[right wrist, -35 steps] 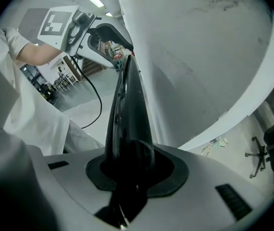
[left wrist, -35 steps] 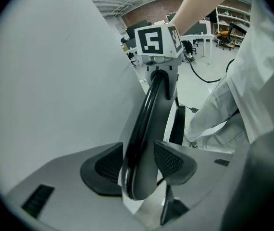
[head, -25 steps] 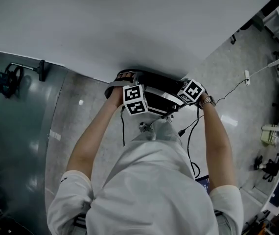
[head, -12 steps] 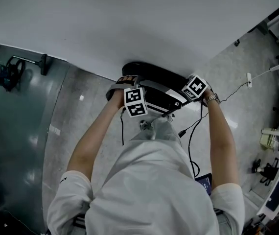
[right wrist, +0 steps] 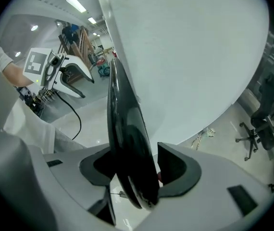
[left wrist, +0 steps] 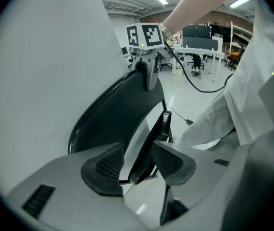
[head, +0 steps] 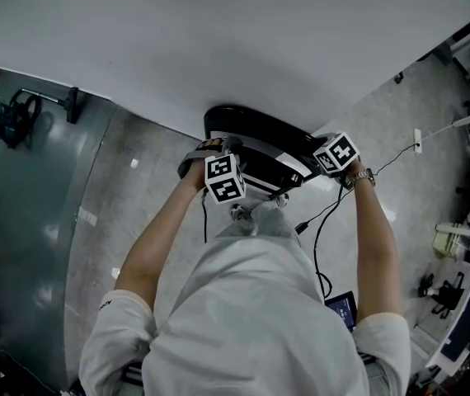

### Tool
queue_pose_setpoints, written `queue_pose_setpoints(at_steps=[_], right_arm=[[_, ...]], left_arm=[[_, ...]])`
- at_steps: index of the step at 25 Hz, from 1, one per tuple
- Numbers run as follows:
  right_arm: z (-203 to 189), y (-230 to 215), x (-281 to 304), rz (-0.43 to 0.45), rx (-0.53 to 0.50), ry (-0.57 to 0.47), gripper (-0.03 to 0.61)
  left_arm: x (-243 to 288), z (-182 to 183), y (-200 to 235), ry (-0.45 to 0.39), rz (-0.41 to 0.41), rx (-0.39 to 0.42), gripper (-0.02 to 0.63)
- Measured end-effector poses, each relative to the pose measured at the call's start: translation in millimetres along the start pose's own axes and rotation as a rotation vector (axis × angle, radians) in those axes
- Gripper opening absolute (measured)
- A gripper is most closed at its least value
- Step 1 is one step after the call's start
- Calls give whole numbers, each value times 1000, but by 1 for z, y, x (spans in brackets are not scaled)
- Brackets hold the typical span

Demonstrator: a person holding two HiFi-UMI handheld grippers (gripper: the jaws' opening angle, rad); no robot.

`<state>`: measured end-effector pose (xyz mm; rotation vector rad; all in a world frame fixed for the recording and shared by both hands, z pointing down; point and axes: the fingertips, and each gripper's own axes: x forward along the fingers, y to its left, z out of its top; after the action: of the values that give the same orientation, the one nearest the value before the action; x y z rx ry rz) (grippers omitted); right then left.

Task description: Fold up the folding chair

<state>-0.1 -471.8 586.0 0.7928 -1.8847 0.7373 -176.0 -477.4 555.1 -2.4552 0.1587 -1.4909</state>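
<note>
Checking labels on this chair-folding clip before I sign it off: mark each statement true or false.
1. Part of the folding chair stands between the jaws of the right gripper. True.
2. The right gripper's jaws are clamped tight on it. False: they have just been opening, and a gap shows beside the chair.
3. The chair lies flat on the floor. False: it stands on edge beside the white surface.
4. The left gripper is also at the chair. True.
5. The watch is on the left wrist. False: it is on the right wrist.
</note>
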Motion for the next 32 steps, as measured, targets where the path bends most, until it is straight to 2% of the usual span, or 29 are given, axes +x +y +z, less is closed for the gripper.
queue_pose_setpoints(at_steps=[2, 4, 7, 10, 17, 21, 25, 32], right_arm=[[2, 1, -6, 7, -9, -12, 206], [6, 1, -14, 6, -22, -32, 206], [11, 1, -31, -4, -16, -106, 206], [13, 0, -49, -16, 0, -184, 206], [13, 14, -82, -12, -22, -366, 204], [16, 45, -94, 98, -48, -469, 204], [13, 69, -106, 197, -104, -524, 198], [3, 88, -128, 291, -153, -640, 29]], left_arm=[[0, -1, -4, -20, -18, -65, 202], [0, -1, -4, -56, -7, -163, 202], [-3, 1, 5, -155, 69, -351, 202], [-10, 6, 10, -250, 136, -477, 182], [-37, 24, 7, -332, 276, -610, 93], [-49, 33, -11, -341, 347, -688, 54], [-49, 48, -36, -314, 412, -770, 46], [-63, 83, -72, -292, 569, -940, 41]])
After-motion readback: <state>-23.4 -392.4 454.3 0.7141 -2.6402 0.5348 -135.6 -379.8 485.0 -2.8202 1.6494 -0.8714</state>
